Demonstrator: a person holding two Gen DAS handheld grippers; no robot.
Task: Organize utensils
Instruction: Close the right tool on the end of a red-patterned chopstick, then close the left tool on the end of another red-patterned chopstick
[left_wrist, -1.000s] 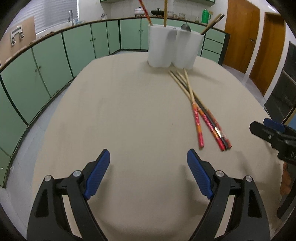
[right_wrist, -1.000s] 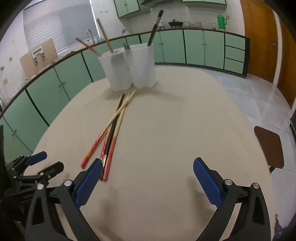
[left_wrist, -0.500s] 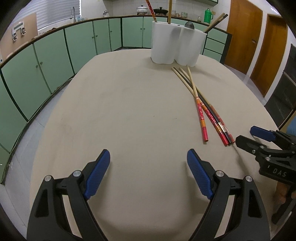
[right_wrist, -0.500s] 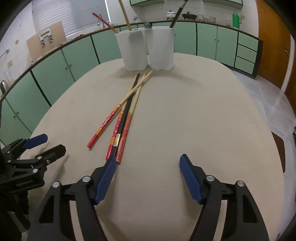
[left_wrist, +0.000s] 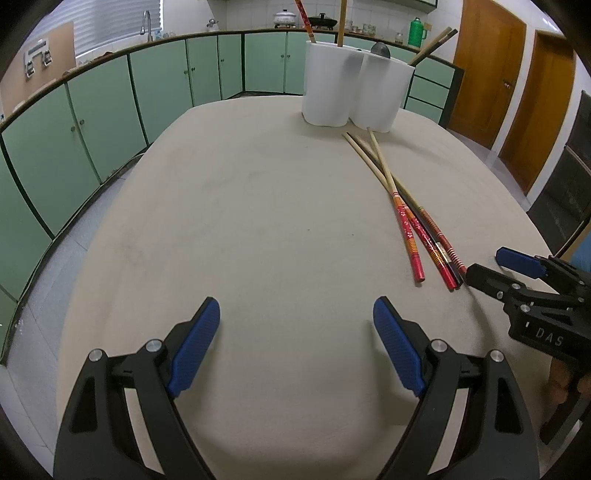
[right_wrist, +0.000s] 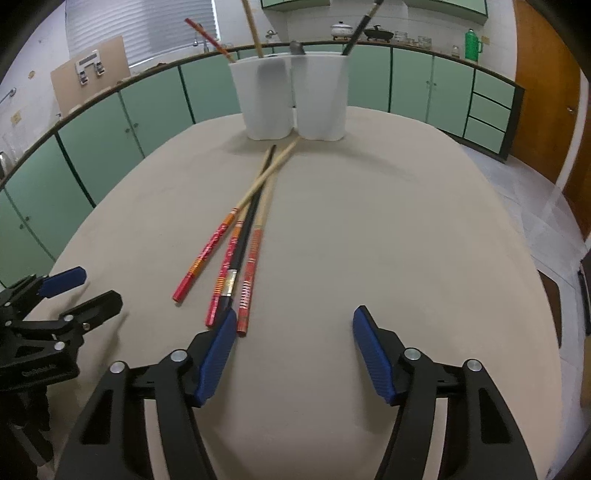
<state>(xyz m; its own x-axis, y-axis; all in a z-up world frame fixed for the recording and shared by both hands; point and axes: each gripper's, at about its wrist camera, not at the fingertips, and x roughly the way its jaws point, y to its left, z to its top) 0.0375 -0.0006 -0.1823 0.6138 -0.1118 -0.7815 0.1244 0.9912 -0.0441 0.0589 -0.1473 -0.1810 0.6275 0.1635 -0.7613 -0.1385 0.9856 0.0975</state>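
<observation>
Several loose chopsticks (left_wrist: 406, 218) (right_wrist: 251, 236) with red patterned ends lie fanned on the beige table (left_wrist: 258, 203), tips toward a white two-cup holder (left_wrist: 351, 92) (right_wrist: 291, 99). The holder has more chopsticks and a spoon standing in it. My right gripper (right_wrist: 294, 317) (left_wrist: 487, 263) is at the chopsticks' near ends, its jaws closing. The rightmost stick's end lies just beside the left pad, and nothing is pressed between the pads. My left gripper (left_wrist: 295, 310) (right_wrist: 98, 288) stands open over bare table to the left of the sticks.
Green cabinets (left_wrist: 110, 122) curve round the left and far sides of the table (right_wrist: 369, 221). Wooden doors (left_wrist: 487, 66) stand at the right. A brown seat (right_wrist: 550, 291) sits low beyond the table's right edge.
My right gripper has come forward and left to the chopsticks' near ends, and its jaws have narrowed. The left gripper stays open in about the same place.
</observation>
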